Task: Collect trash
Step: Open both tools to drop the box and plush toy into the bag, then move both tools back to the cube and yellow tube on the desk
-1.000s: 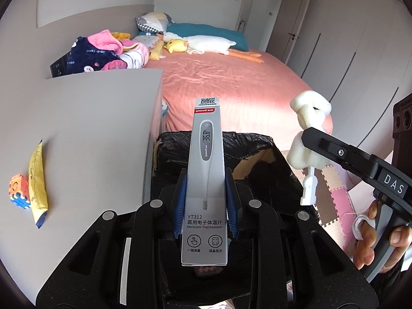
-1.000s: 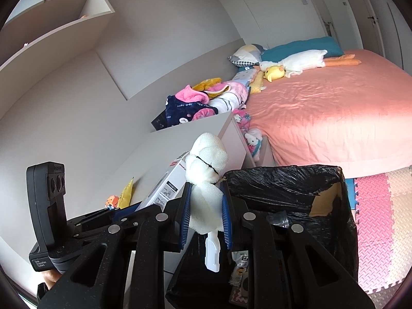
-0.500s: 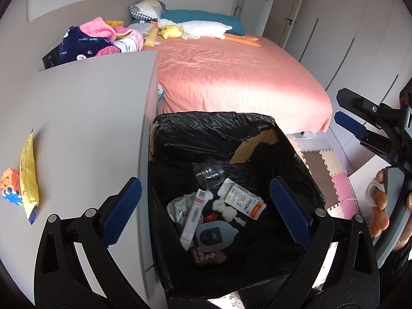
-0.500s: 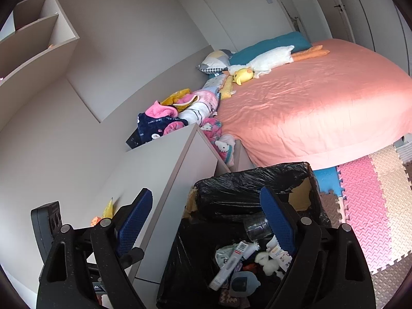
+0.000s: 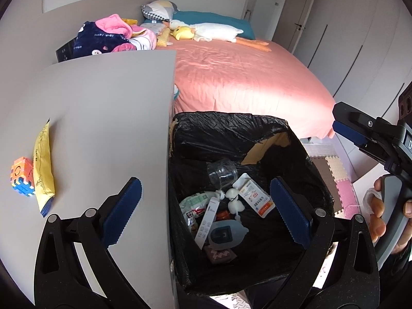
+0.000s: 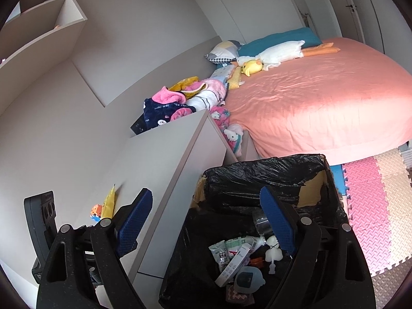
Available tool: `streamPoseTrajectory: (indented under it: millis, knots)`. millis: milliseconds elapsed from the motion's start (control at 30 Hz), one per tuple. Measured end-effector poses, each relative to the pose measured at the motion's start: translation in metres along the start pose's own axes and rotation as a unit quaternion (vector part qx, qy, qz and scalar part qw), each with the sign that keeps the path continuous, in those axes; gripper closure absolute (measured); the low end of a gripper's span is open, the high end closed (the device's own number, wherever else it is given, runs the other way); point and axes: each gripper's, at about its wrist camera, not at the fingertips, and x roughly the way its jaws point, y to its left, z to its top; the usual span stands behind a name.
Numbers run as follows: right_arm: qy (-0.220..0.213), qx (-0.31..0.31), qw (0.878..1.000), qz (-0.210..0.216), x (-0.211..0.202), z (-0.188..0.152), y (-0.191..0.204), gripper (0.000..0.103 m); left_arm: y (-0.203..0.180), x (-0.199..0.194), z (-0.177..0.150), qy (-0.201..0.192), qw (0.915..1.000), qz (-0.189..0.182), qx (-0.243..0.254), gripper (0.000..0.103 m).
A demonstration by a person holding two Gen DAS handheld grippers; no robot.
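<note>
The left tool (image 5: 206, 211) hangs over the bin with its ribbed blue pads (image 5: 123, 213) spread wide and nothing between them. The right tool (image 6: 206, 221) is likewise wide apart and bare, tilted down over the same bin; a hand (image 5: 381, 213) grips its handle in the left view. Below, the trash bin (image 5: 231, 128), lined with crinkled glossy black plastic, holds the thermometer box (image 5: 207, 221), a flat white carton, beside a lumpy white wad (image 5: 233, 200), a clear cup (image 5: 222, 172) and printed sachets (image 5: 255, 198). On the smooth grey bench (image 5: 103, 118) to the left lie a yellow packet (image 5: 43, 164) and a coloured cube (image 5: 22, 175). Beyond lies the pink bed (image 5: 244, 77).
</note>
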Motion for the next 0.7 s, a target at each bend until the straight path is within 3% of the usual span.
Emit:
streamPoseTrajectory:
  millis: [700]
  knots:
    - [0.046, -0.053, 0.997, 0.03, 0.062, -0.018, 0.071, 0.017, 0.095, -0.031, -0.014, -0.021, 0.9956, 0.052, -0.075, 0.006]
